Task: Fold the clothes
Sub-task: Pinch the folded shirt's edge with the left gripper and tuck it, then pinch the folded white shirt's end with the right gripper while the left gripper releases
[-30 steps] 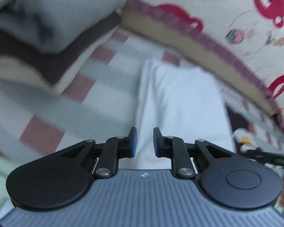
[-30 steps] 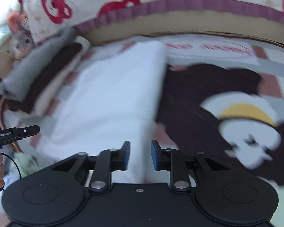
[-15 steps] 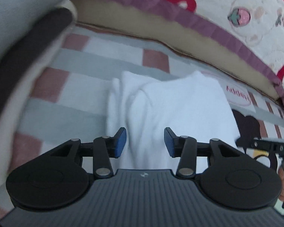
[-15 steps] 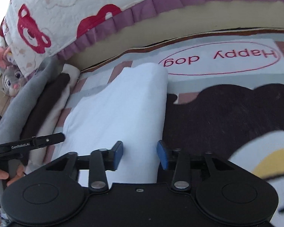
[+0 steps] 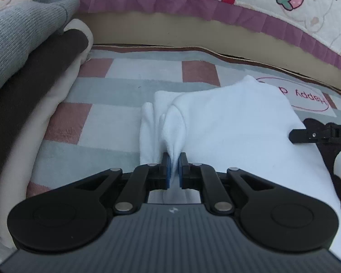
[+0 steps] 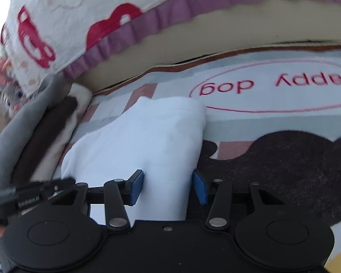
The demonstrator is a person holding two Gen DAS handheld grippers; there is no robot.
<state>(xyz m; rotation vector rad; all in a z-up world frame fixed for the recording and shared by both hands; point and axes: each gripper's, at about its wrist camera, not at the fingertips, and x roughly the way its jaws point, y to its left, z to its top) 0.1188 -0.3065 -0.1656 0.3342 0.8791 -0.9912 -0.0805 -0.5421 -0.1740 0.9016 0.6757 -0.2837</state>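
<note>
While the left hand-held gripper [image 5: 175, 168] has its blue pads pressed together on a pinched ridge of the white garment [image 5: 234, 125], the right hand-held gripper [image 6: 168, 186] stands spread, one pad on top of the cloth and the other off its right edge, straddling that side without biting. White garment lies on the patterned rug [image 5: 115, 116] as a narrow, long bundle, layers showing at its far left corner, so it looks partly folded lengthwise; can't tell how many folds are in it. Landmark is the white garment: a stack of folded clothes [image 5: 22, 72], grey over dark brown over cream, sits just left of it; the mattress edge with purple trim [image 5: 193, 9] runs beyond its far end; the "Happy dog" oval print [image 6: 272, 86] is beyond and right of it; a dark dog print is right of it. Judgement: the step is securing the near end on both sides for another fold. To do it well, close the right pads on all layers at the edge, match the left's depth, lift evenly, keep the cloth taut so the layers don't slide.
</note>
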